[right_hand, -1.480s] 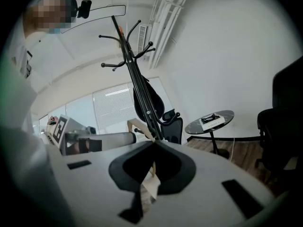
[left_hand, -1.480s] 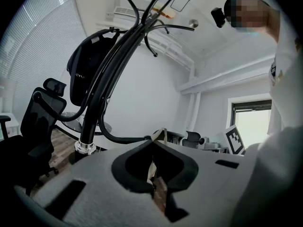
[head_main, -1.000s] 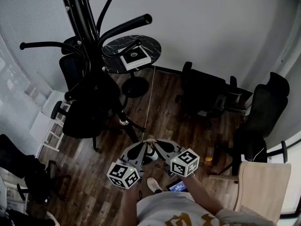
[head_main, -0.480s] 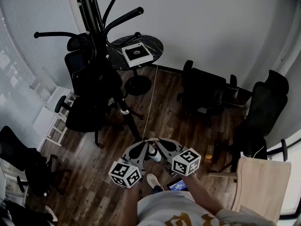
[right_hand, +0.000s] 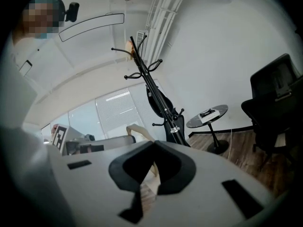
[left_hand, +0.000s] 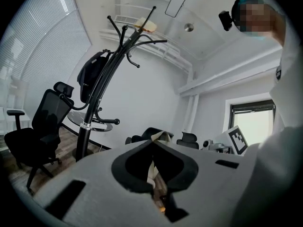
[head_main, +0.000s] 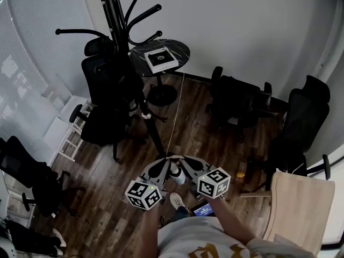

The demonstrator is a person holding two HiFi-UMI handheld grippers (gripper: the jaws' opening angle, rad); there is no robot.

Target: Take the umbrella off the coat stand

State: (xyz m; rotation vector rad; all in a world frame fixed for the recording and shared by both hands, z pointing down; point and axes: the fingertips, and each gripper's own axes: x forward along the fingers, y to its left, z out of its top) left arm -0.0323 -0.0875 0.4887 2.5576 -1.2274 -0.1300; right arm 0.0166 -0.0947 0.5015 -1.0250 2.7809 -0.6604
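Holding the left gripper (left_hand: 153, 144) low by the body, pinched tip to tip on nothing; same with the right gripper (right_hand: 154, 143), closed and empty. Looks like the approach stage, no grab begun. Out ahead and well apart, hanging dark against the pole of the coat stand (head_main: 114, 20), just under the upper hooks: the umbrella (left_hand: 91, 82). Next, by the look of it: stepping in, raising one gripper, opening wide, closing on the umbrella, then lifting clear of its hook

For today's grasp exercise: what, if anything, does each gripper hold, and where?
Nothing: left gripper and right gripper are both shut and empty, apart from the coat stand.
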